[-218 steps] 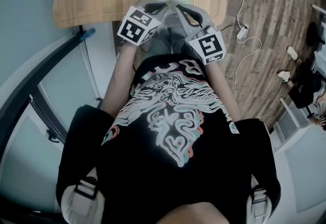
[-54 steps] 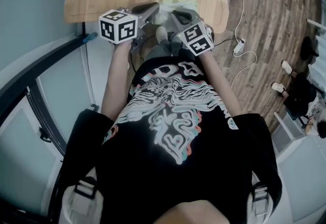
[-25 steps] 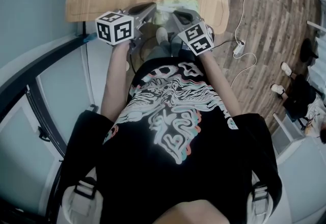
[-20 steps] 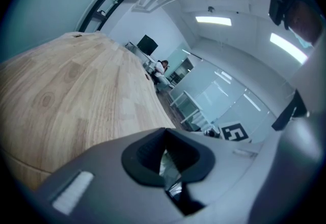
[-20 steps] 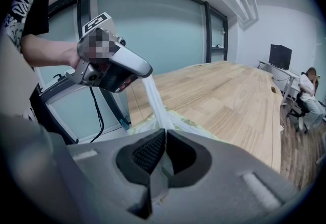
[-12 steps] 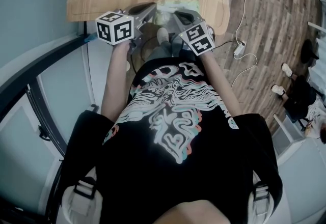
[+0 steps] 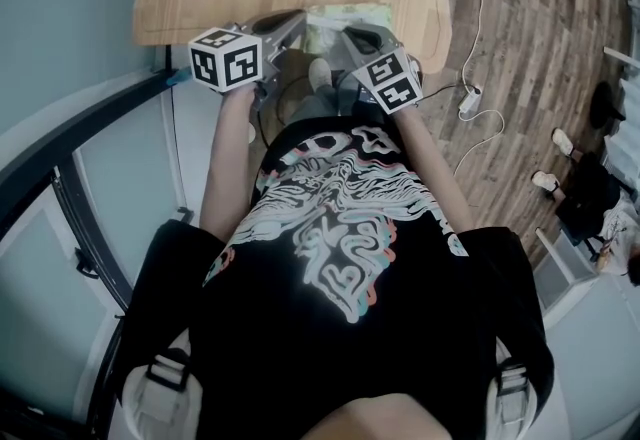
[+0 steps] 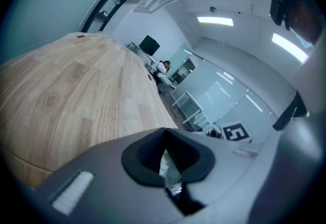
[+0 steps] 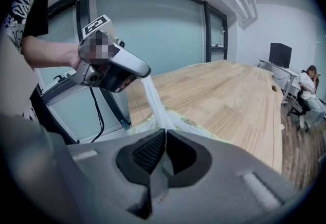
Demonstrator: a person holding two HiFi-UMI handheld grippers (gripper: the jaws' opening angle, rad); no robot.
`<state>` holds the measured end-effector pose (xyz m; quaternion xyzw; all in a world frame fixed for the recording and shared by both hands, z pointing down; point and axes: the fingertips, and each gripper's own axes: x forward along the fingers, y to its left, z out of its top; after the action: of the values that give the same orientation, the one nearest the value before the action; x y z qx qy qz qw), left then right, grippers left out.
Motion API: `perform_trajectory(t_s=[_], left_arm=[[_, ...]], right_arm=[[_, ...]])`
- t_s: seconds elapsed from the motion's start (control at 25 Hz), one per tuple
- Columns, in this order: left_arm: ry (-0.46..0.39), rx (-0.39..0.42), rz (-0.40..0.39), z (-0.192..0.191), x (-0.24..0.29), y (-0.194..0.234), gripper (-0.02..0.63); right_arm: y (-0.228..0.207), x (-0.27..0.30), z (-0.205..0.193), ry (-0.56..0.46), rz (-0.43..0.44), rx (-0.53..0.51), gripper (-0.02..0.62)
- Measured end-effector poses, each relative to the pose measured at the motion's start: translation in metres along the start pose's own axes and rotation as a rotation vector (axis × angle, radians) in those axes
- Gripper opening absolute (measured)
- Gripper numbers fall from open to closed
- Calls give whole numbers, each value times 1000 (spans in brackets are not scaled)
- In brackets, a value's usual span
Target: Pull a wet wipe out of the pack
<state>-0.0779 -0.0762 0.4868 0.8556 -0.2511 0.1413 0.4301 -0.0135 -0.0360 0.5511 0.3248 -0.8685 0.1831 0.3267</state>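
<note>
Left gripper (image 8: 164, 139) jaws closed on stretched wet wipe (image 9: 155, 98), right gripper (image 9: 165, 134) jaws pinched on pack (image 9: 193, 125) edge, pack mostly hidden

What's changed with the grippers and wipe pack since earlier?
The left gripper swung left, away from the pale green wipe pack, jaws shut on a white wet wipe stretched out of it. The right gripper stays shut on the pack, which hasn't moved.

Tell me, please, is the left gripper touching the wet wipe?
Touching. The right gripper view shows the left gripper pinching the white wet wipe, stretched up from the pack.
</note>
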Motion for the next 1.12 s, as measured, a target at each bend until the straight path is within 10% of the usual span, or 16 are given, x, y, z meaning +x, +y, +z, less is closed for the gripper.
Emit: perform_trajectory(t_s=[1.12], left_arm=[[-13,-32,26,0,-23,21,-8]], right_arm=[[-2,1,0,8,-14,3,6]])
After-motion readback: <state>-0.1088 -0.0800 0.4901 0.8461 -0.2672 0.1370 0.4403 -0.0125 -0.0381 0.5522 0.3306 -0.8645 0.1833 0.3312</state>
